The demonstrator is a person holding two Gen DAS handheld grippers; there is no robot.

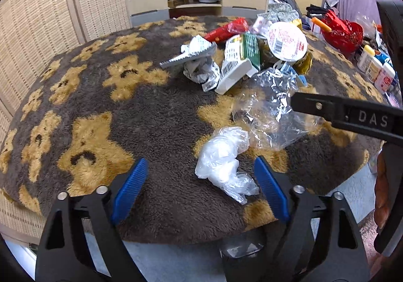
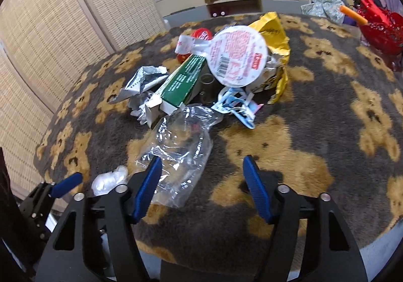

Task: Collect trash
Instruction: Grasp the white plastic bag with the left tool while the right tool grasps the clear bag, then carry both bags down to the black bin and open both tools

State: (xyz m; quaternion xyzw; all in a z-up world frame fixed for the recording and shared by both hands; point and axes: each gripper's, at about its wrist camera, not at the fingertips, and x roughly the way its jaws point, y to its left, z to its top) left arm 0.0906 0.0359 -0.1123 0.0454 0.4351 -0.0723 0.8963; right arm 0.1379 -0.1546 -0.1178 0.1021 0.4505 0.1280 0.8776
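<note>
A pile of trash lies on a bear-patterned blanket [image 1: 151,110]: a green and white carton [image 1: 241,60], a round foil lid [image 1: 287,41], a red wrapper [image 1: 226,28], crumpled grey paper [image 1: 199,67]. A clear plastic bag [image 1: 267,110] and a crumpled white bag [image 1: 224,161] lie nearer. My left gripper [image 1: 200,168] is open, with the white bag just inside its right finger. My right gripper [image 2: 201,168] is open and empty above the blanket, its left finger over the clear bag [image 2: 176,151]. The right gripper's arm also shows at the right of the left wrist view [image 1: 352,115].
A woven screen [image 1: 50,17] stands on the left. A TV cabinet [image 1: 196,2] is behind the blanket. A red basket [image 1: 342,35] and several bottles [image 1: 375,67] sit at the right. The blanket's near edge [image 1: 201,239] drops to a pale floor.
</note>
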